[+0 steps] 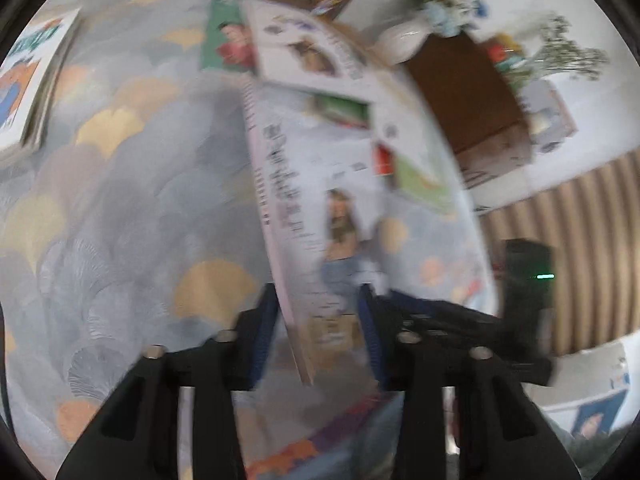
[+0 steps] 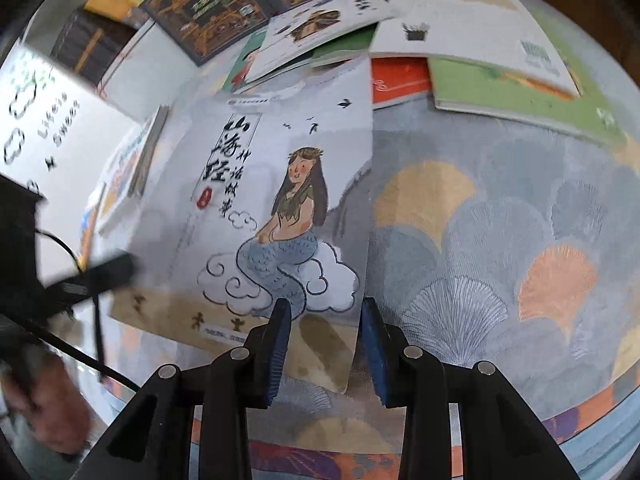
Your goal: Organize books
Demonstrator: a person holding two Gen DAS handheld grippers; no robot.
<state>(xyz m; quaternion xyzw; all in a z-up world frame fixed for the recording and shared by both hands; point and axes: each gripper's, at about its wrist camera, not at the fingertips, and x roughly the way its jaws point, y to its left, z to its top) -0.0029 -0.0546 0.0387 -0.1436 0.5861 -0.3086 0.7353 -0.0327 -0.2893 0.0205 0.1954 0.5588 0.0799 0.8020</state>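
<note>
Closest to me in the right wrist view, the right claw (image 2: 326, 312) has its blue pads narrowly apart over the lower right corner of the mermaid book (image 2: 280, 200). The left pad overlaps the cover and the right pad sits just beside the book's edge. I cannot tell whether they actually press on it.

In the left wrist view everything is smeared. The left claw (image 1: 320, 292) has the same book's bottom corner between its pads, spine towards the left pad. With that blur I cannot tell whether it is clamped or only straddling the book.

The book is tilted, with its lower end over the shell-patterned tablecloth (image 2: 500, 240) and its upper end reaching the scattered books behind it.

Further back lie an orange book (image 2: 396, 80), a green book (image 2: 500, 84) with a white one overlapping it, and dark-covered books (image 2: 208, 12). Off to the left I see a stack of books (image 1: 32, 80), and beyond the table edge a white vase (image 1: 400, 40).
</note>
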